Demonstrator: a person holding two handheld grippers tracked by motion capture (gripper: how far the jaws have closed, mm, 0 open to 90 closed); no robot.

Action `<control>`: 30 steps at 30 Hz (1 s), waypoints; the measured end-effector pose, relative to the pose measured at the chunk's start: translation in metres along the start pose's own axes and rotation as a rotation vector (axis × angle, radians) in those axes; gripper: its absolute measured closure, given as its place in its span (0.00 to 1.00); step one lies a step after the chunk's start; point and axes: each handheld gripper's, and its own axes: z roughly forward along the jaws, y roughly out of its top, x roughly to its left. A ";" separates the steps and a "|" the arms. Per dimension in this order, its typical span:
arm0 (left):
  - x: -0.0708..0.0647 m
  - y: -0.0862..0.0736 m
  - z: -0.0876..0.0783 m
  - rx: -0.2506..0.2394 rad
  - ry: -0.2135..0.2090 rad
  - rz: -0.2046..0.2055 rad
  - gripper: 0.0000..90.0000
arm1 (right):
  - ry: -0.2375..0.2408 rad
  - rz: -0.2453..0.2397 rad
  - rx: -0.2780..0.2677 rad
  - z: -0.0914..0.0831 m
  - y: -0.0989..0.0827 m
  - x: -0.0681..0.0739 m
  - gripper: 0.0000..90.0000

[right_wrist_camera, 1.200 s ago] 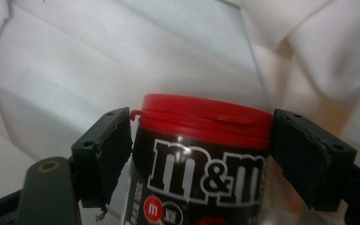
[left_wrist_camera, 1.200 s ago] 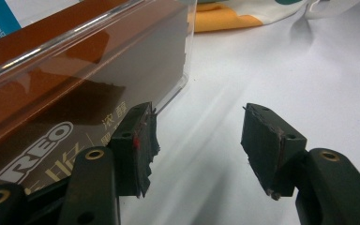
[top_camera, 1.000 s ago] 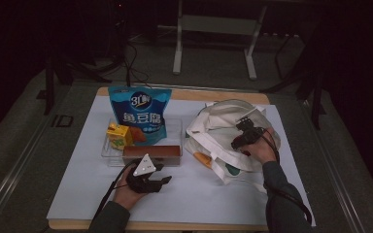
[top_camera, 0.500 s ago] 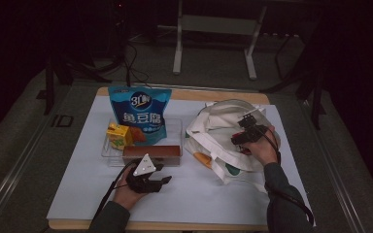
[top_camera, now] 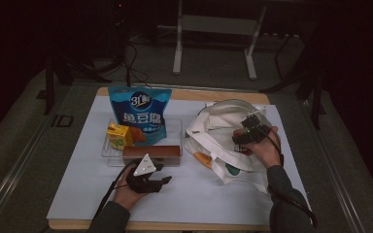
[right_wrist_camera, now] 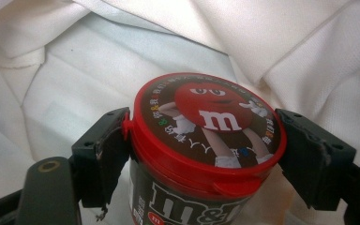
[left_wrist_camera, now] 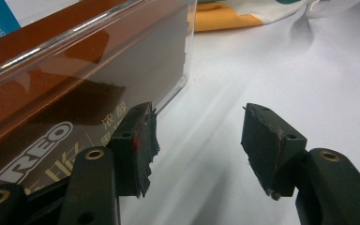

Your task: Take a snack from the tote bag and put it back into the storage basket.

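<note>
My right gripper (right_wrist_camera: 206, 136) is shut on a brown M&M's tub (right_wrist_camera: 192, 206) with a red lid, one jaw pressed against each side of the lid. It hovers over the folds of a white tote bag (right_wrist_camera: 65, 89). From above, that gripper (top_camera: 246, 133) sits over the bag (top_camera: 213, 145) at the table's right. My left gripper (left_wrist_camera: 197, 140) stands open on the white table sheet with nothing between its fingers, just beside a clear tray (left_wrist_camera: 122, 28) holding a brown Oreo box (left_wrist_camera: 37, 126). In the high view it (top_camera: 148, 178) lies in front of the tray (top_camera: 108, 156).
A blue snack pouch (top_camera: 139, 114) stands upright at the tray's back, with a yellow juice carton (top_camera: 118, 135) at its left. The brown box (top_camera: 151, 153) lies along the tray's front. The white sheet (top_camera: 199, 194) covers the table; the wooden edge (top_camera: 199, 95) shows behind.
My right gripper has shifted slightly over the tote bag with the tub. The left gripper has stayed put.
</note>
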 end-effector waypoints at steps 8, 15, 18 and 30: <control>0.000 0.000 0.000 0.001 0.000 0.002 0.49 | 0.005 0.001 -0.005 -0.004 -0.005 -0.002 0.25; 0.000 0.000 0.000 0.005 0.004 0.007 0.49 | 0.016 0.000 -0.015 -0.009 -0.014 -0.004 0.24; -0.001 0.000 0.000 0.006 0.004 0.008 0.49 | 0.021 -0.004 -0.015 -0.011 -0.018 -0.005 0.24; -0.001 0.000 0.000 0.006 0.004 0.009 0.49 | 0.026 -0.049 0.017 -0.017 -0.031 -0.003 0.24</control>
